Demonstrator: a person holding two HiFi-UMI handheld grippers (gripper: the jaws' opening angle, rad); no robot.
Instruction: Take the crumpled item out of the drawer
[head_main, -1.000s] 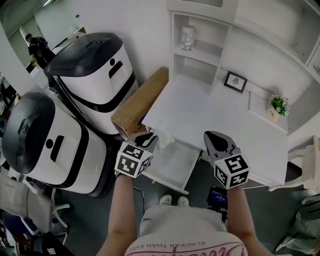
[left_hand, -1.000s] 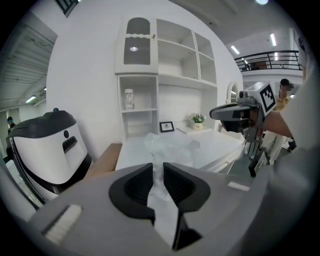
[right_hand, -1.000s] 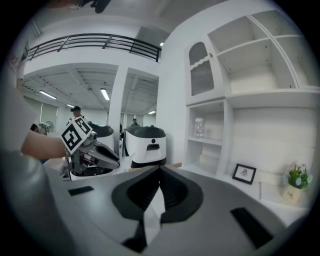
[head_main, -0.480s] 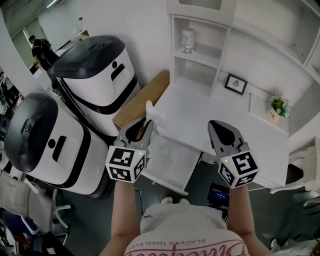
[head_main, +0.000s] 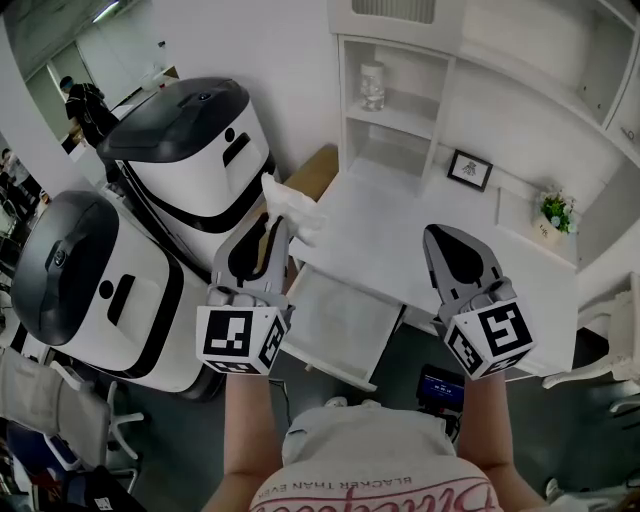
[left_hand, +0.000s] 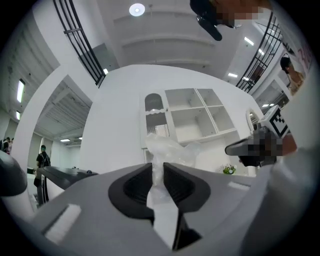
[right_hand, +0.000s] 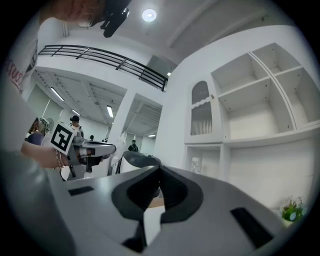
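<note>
Fingers of the left gripper (head_main: 272, 228) pinch only a thin fold of the crumpled item (head_main: 293, 210), centre-left of the frame beyond the open drawer (head_main: 340, 325). A jolt could shake it loose. The right gripper (head_main: 443, 238) has its fingers clenched on nothing.

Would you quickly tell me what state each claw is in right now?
Left claw: closed on the crumpled white item.
Right claw: closed, holding nothing.
</note>
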